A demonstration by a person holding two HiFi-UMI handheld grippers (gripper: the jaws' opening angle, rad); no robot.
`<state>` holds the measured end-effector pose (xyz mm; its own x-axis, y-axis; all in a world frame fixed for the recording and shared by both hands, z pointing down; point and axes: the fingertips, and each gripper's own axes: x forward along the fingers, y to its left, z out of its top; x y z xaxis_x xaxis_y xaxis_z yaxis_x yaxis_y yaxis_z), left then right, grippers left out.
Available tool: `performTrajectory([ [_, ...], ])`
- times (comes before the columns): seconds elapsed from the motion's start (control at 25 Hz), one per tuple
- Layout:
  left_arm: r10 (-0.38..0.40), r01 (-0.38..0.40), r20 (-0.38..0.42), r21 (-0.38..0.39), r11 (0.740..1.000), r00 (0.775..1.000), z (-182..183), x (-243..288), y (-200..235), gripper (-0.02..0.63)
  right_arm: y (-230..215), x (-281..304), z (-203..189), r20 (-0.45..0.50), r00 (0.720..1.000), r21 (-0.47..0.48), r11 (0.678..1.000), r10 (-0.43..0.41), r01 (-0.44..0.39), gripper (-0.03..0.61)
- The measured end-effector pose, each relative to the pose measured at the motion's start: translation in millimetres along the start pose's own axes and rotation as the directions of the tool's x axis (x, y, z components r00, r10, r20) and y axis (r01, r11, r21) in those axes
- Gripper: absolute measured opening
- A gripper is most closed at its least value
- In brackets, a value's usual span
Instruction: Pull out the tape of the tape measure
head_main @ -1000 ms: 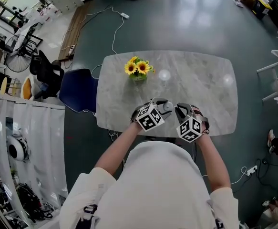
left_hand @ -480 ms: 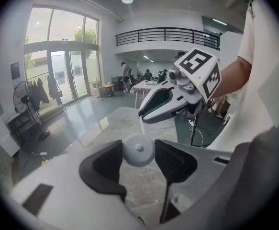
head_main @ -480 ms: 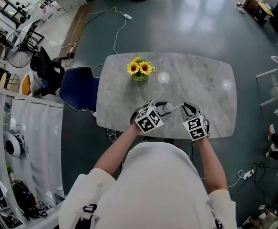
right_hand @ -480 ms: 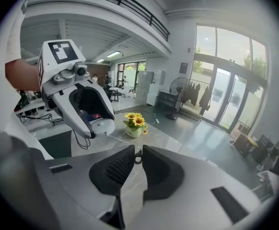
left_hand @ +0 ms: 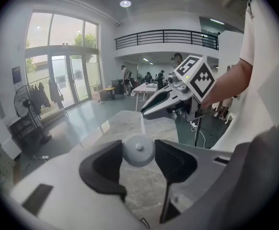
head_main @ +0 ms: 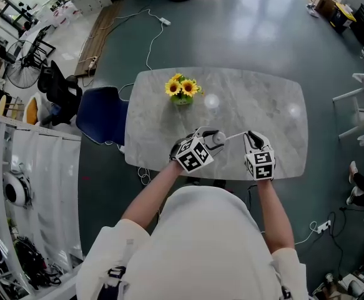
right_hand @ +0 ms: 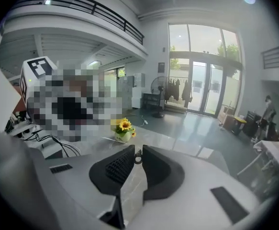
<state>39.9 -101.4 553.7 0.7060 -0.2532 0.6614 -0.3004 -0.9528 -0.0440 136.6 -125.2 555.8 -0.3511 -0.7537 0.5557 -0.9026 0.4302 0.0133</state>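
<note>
A round grey tape measure sits between the jaws of my left gripper, above the table's near edge. In the left gripper view the case fills the gap between both pads of my left gripper. A thin white tape runs from the case rightward to my right gripper. The right gripper view shows my right gripper with its pads nearly together, pinching the tape's small end ring. The tape also shows as a pale line rising toward the right gripper.
A grey marble table carries a small pot of sunflowers at its far left. A blue chair stands left of the table. A white cable trails over the floor behind it.
My right gripper has moved right, away from the left one, and rolled so its marker cube faces differently. The strip of tape between the two grippers has grown longer. The left gripper has stayed put.
</note>
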Motion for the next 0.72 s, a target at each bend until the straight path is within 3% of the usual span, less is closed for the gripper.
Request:
performTrajectory([
  [0.44,0.010,-0.010,0.029,0.004,1.000,1.000,4.7,-13.0,5.2,0.216,-28.3,-16.3,3.7,0.010,0.998,0.041,0.997,-0.067,0.067,0.071],
  [0.72,0.031,-0.031,0.032,-0.013,0.999,0.999,2.2,-21.9,13.2,0.216,-70.5,-33.4,0.7,0.023,0.988,0.136,0.980,-0.150,0.145,0.071],
])
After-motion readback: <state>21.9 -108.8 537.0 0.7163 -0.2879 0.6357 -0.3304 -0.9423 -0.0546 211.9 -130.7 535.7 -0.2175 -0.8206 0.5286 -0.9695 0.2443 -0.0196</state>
